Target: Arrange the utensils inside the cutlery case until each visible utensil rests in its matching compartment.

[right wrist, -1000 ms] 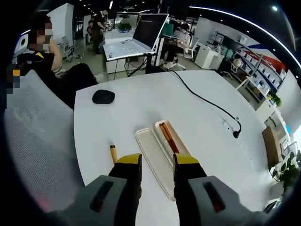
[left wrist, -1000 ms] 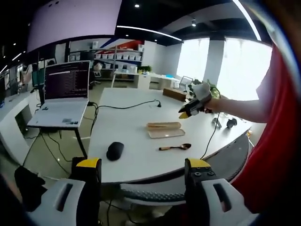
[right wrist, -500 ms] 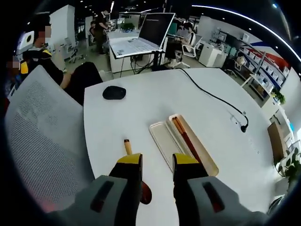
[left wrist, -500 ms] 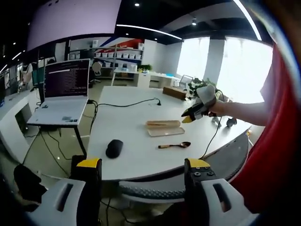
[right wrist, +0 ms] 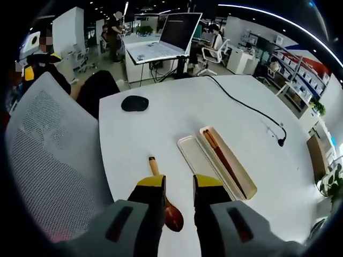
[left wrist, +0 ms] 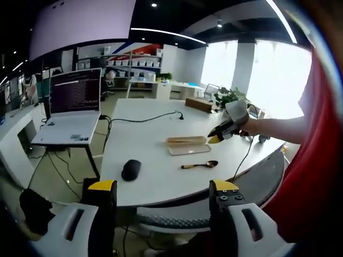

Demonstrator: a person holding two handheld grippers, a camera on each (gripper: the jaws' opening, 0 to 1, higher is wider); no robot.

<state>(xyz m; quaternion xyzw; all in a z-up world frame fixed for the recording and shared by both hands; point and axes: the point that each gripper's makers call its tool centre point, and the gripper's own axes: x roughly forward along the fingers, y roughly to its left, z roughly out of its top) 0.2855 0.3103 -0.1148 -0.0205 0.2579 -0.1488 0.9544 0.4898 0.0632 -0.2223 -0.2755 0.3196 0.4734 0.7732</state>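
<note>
Right gripper (right wrist: pixel 178 182): above the near table edge, jaws apart with a narrow gap, gripping nothing; in the left gripper view it (left wrist: pixel 216 138) hangs over the table's right side, just beside the case.
Left gripper (left wrist: pixel 163 187): back from the table, jaws wide apart and empty.
Wooden spoon (right wrist: pixel 165 204): flat on the white table (right wrist: pixel 161 123), bowl between the right jaws.
Cutlery case (right wrist: pixel 228 168): open, right of the spoon; chopsticks (right wrist: pixel 224 162) inside, lid (right wrist: pixel 195 159) alongside.
Mouse (right wrist: pixel 135 103): far left.
Laptop (left wrist: pixel 74 110): side desk, left gripper view.
Mesh chair (right wrist: pixel 48 160): at the near edge.
</note>
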